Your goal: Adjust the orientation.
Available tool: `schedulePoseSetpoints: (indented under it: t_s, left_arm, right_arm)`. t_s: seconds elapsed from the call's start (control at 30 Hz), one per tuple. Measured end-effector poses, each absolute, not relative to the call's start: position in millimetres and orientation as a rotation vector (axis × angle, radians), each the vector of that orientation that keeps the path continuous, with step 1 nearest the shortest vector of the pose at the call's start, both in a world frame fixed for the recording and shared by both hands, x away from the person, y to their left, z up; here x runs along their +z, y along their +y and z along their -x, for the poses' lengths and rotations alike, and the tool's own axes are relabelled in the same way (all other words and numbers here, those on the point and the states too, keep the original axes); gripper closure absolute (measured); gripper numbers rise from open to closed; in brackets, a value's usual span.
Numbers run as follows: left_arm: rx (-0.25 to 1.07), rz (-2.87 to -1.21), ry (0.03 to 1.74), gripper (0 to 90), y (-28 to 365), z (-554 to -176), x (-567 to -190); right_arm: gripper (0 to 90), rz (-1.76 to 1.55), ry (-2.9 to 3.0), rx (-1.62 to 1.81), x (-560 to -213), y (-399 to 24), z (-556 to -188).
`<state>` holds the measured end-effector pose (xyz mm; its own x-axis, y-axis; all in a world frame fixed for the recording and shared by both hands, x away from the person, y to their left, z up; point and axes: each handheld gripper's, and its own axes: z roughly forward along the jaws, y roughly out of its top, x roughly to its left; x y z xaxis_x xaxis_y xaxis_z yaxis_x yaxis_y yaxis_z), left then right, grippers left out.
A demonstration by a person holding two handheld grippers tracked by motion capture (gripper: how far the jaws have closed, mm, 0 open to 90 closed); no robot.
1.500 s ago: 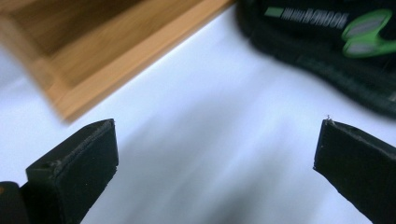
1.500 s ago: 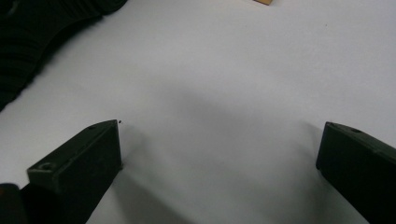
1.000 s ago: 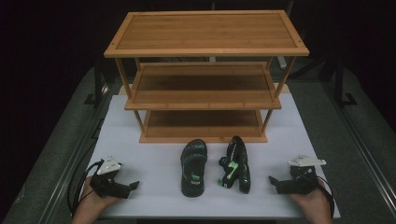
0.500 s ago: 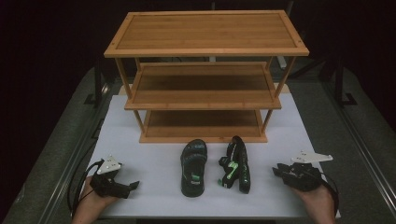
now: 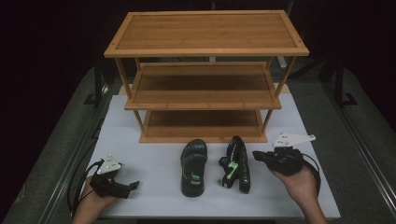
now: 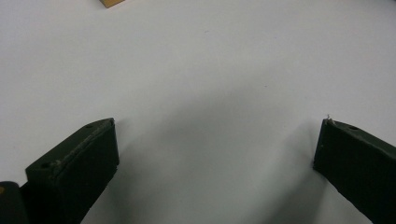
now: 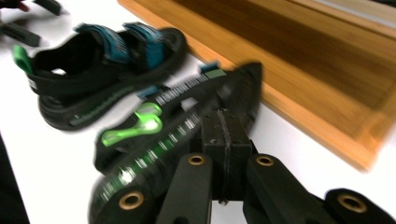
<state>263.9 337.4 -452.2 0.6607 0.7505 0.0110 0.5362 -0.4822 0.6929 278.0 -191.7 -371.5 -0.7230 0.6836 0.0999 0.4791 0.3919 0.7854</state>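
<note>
Two black green-trimmed strap sandals (image 5: 194,160) (image 5: 235,164) lying near-to-far, right one seemingly on edge; left hand-held gripper (image 6: 215,149) wide open, empty; right hand-held gripper (image 7: 223,140) closed, empty.

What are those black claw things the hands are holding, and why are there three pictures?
A person holds a squeezing tool in each hand: the left gripper and the right gripper. One camera looks down from above; one rides on each tool. On the white table stands a wooden shoe rack, its shelves bare. In front lie two black sandals: one upright, one tipped on its side. The left gripper's jaws are wide open above bare table. The right gripper's jaws are pressed together, close to the tipped sandal. Nothing is held.
</note>
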Motion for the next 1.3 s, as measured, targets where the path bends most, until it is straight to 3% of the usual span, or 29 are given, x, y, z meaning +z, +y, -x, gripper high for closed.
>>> schedulePoseSetpoints:
  t_s: [0.27,0.57,1.3]
  left_arm:
    - [0.413,-2.205,0.990,0.0,337,-264,-452]
    - [0.412,-2.208,0.990,0.0,338,-264,-452]
    - [0.410,-2.207,0.991,0.0,338,-264,-452]
  right_arm:
    - [89.7,-0.940,2.495,1.202,-374,-162,-284]
    - [89.8,-0.929,2.493,1.170,-381,-159,-283]
    - [89.8,-1.044,2.426,1.213,-386,-204,-277]
